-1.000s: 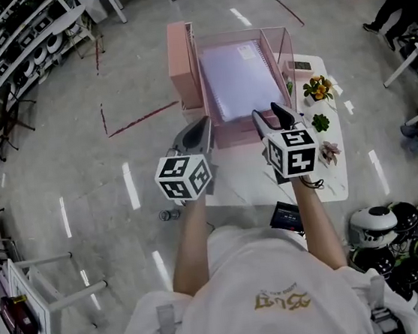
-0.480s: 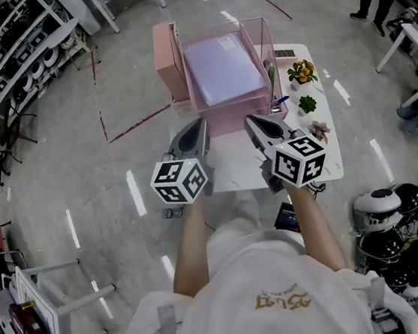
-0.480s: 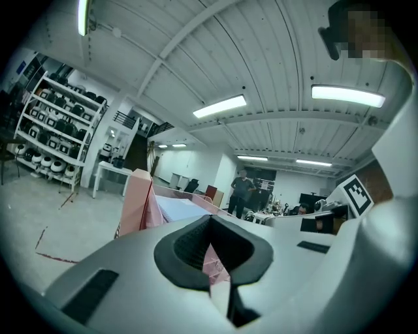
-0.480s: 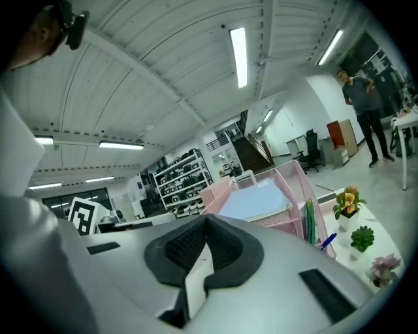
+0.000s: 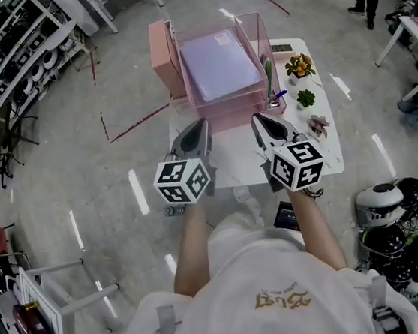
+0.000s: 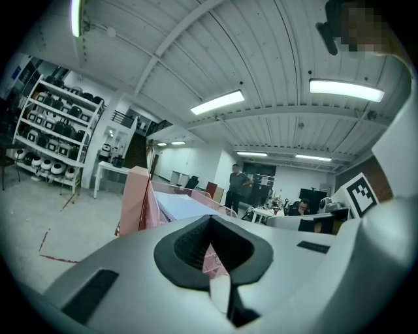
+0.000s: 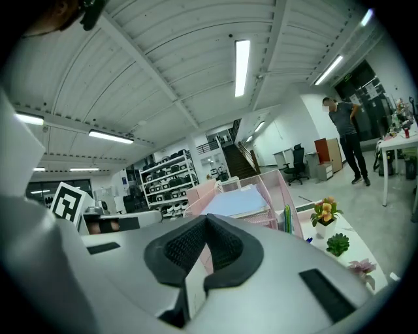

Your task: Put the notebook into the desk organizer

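Notebook (image 5: pixel 219 64) lies flat in the tray of the pink desk organizer (image 5: pixel 227 116), upper centre of the head view, and nothing is touching it. A green pen (image 5: pixel 268 72) stands in the organizer's right-hand slot. The organizer sits at the far end of the white table (image 5: pixel 236 163), with small potted plants (image 5: pixel 298 65) off to the right of it.

What changed: a second ago my right gripper (image 5: pixel 261 120) had its jaws spread, with the tips up against the notebook's near edge. Now those jaws are pressed together on nothing, and the tips sit lower in the frame, clear of the notebook. My left gripper (image 5: pixel 197 128) has drawn back toward me the same way. Its jaws also meet at the tips with nothing between them.

In both gripper views the organizer and notebook are out ahead of the jaws, apart from them, not between them.

My read: the notebook is released and the placement looks done, so this is the retreat. I see nothing left to do except keep both grippers clear of the organizer's thin walls.
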The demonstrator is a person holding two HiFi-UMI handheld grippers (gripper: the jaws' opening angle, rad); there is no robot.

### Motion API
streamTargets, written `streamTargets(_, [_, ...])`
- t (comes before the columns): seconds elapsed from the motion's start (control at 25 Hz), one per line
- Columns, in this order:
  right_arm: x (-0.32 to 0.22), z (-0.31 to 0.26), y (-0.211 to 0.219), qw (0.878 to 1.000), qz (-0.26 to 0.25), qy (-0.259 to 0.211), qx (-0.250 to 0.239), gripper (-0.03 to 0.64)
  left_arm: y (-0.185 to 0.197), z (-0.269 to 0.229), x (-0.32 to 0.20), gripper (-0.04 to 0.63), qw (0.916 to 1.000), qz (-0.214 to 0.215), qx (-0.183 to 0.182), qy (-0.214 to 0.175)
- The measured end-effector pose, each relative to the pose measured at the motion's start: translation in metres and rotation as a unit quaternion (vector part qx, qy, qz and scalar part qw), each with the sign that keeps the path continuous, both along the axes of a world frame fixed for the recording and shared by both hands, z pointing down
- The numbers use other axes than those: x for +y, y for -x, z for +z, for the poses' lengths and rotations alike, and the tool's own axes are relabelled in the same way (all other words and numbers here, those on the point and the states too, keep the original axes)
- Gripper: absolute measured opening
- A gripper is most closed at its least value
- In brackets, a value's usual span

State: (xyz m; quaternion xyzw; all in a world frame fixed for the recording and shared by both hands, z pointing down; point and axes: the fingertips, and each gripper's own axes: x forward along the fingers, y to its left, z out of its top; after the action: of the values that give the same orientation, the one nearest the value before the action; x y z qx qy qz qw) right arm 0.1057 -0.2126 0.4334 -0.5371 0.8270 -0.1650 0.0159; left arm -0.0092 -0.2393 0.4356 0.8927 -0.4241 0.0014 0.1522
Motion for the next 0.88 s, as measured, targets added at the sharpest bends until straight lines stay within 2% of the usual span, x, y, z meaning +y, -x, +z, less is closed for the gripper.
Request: streamTargets(0.88, [-0.017,0.007,0.004,1.000,0.012,0.005,0.020,0.012,0.013,0.009,-0.015,0.017,0.9999,-0.005,0.004,0.008])
